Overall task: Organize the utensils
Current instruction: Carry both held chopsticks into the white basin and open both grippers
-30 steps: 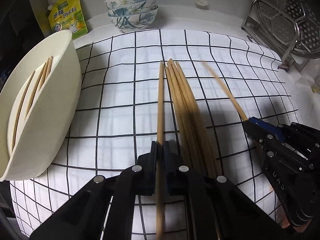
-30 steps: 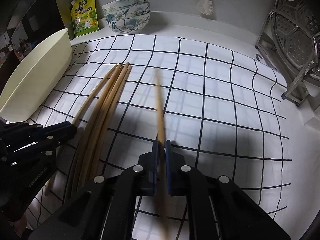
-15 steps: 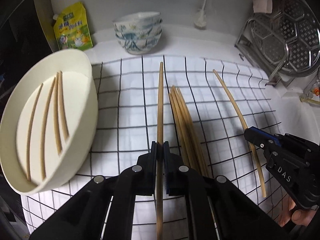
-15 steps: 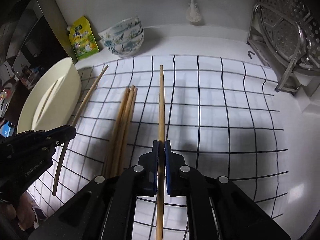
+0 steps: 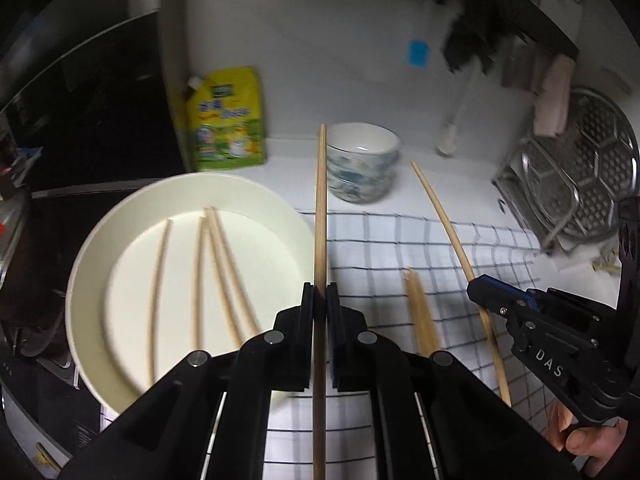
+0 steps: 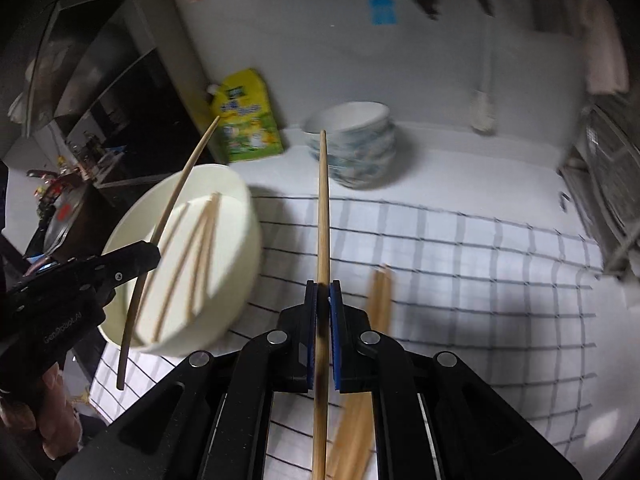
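Note:
My left gripper (image 5: pixel 320 298) is shut on one wooden chopstick (image 5: pixel 321 208), held above the checked cloth (image 5: pixel 372 248) beside the cream bowl (image 5: pixel 92 264). Several chopsticks (image 5: pixel 216 264) lie inside that bowl. My right gripper (image 6: pixel 323 294) is shut on a second chopstick (image 6: pixel 323 200), lifted over the cloth. In the left wrist view the right gripper (image 5: pixel 474 294) shows at the right with its chopstick (image 5: pixel 444 220). In the right wrist view the left gripper (image 6: pixel 154 254) shows at the left, its chopstick (image 6: pixel 182 184) over the bowl (image 6: pixel 240 248). A loose bundle of chopsticks (image 5: pixel 420 312) lies on the cloth.
A stack of patterned bowls (image 5: pixel 362 168) and a yellow pouch (image 5: pixel 228 120) stand against the back wall. A metal rack with a perforated steamer plate (image 5: pixel 576 184) stands at the right. A dark stove area (image 6: pixel 72 184) lies left of the bowl. A hand (image 5: pixel 588 440) grips the right tool.
Both grippers rose off the cloth, each with its chopstick, and shifted left toward the cream bowl. The bundle on the cloth stayed where it was.

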Tool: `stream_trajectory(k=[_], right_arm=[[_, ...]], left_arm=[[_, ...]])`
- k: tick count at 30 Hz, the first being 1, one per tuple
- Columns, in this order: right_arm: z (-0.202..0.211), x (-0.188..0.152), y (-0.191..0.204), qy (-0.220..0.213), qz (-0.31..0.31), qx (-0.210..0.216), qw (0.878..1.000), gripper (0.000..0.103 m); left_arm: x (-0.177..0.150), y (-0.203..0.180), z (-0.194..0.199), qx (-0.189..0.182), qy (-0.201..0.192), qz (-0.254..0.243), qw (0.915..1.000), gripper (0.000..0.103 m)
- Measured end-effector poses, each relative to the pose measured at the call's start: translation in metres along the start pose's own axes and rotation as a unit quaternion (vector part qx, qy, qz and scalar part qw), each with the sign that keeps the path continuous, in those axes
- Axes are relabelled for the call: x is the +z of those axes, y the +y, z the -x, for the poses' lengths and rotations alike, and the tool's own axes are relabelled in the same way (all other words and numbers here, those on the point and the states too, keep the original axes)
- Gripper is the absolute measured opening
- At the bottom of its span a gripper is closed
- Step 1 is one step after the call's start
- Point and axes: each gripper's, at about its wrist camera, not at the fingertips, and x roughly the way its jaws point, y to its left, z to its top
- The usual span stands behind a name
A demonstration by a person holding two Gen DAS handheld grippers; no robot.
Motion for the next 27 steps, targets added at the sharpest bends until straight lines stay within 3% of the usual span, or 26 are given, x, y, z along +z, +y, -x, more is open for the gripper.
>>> stream_trajectory(k=[6,13,20,27], right_arm=[[-0.041,0.034,0.077,0.01,0.051,0.05,0.997,0.006],[-0.102,0.051,0.144,0.05,0.092,0.075,0.992,0.006],[-0.14,0.047,0.158,0.09,0.069,0.075,0.991,0.006],[-0.161,0.037,0.145,0.121,0.048,0.056,0.99,0.006]], left_arm=[[0.006,0.071,0.0,0.047,-0.003,0.034,0.9983,0.007],[0.0,0.135,-0.025,0.081,0.027,0.056,0.9948,0.007],[-0.005,0.163,-0.054,0.076,0.059,0.067,0.9931,0.007],[-0.011,0.163,-0.074,0.065,0.081,0.066,0.9924,0.007]])
